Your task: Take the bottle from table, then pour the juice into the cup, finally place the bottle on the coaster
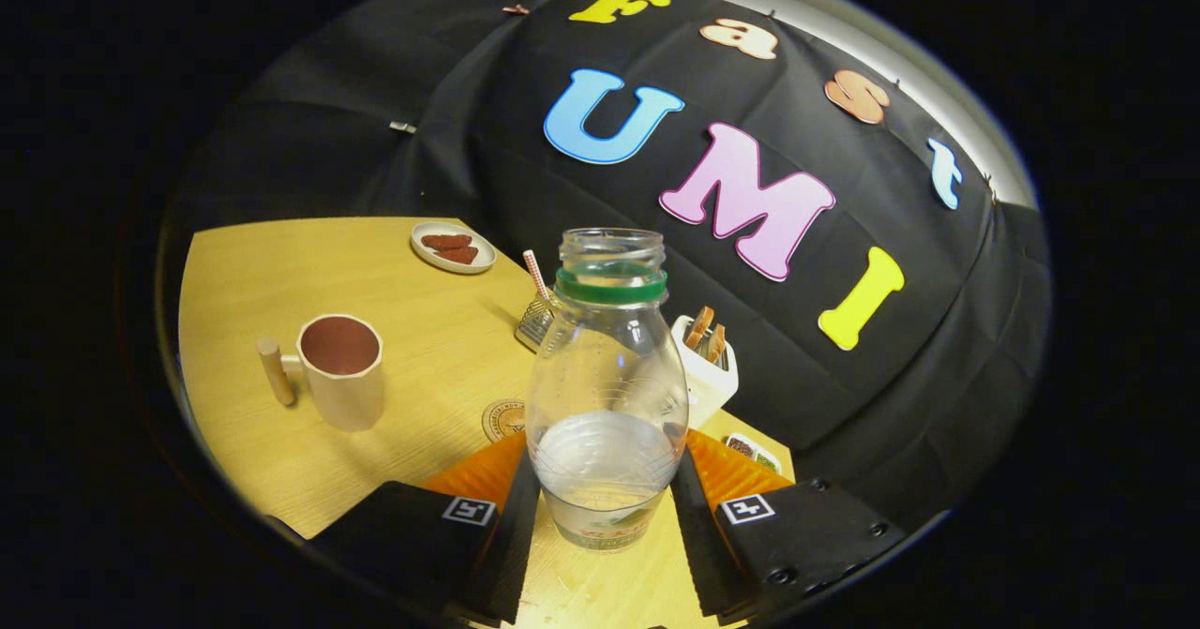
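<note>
Bottle [606, 395], uncapped and low on juice, sits clamped between the gripper [606, 507] fingers, both pressing its lower sides. Taking step looks done. Next, carrying it left to the cup [342, 371] and tilting; coaster [504, 419] lies between.

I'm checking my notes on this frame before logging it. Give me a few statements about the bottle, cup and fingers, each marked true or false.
1. The bottle stands between the gripper fingers, which press on its lower sides. True.
2. The bottle is capped. False: its mouth is open, with just a green ring around the neck.
3. The bottle is full to the neck. False: liquid fills only its lower part.
4. The cup stands upright on the table, apart from the bottle. True.
5. The bottle rests on the coaster. False: the coaster lies just beyond the bottle, between it and the cup.
</note>
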`<action>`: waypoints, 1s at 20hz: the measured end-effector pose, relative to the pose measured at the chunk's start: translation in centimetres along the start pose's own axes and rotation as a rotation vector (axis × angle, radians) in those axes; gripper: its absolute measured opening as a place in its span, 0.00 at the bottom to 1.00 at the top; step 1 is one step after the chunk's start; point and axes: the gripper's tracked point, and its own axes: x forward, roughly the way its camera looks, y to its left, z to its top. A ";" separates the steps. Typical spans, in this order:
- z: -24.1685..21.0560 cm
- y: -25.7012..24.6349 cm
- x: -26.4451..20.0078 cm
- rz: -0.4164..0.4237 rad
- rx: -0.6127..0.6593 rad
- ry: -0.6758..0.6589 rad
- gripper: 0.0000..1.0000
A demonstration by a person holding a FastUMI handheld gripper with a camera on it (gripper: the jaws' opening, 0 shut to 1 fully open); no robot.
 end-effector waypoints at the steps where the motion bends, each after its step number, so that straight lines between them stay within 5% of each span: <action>1: 0.2 0.2 0.1 -0.021 -0.049 0.006 0.72; 20: 1.5 5.9 3.3 -0.067 -0.544 0.036 0.71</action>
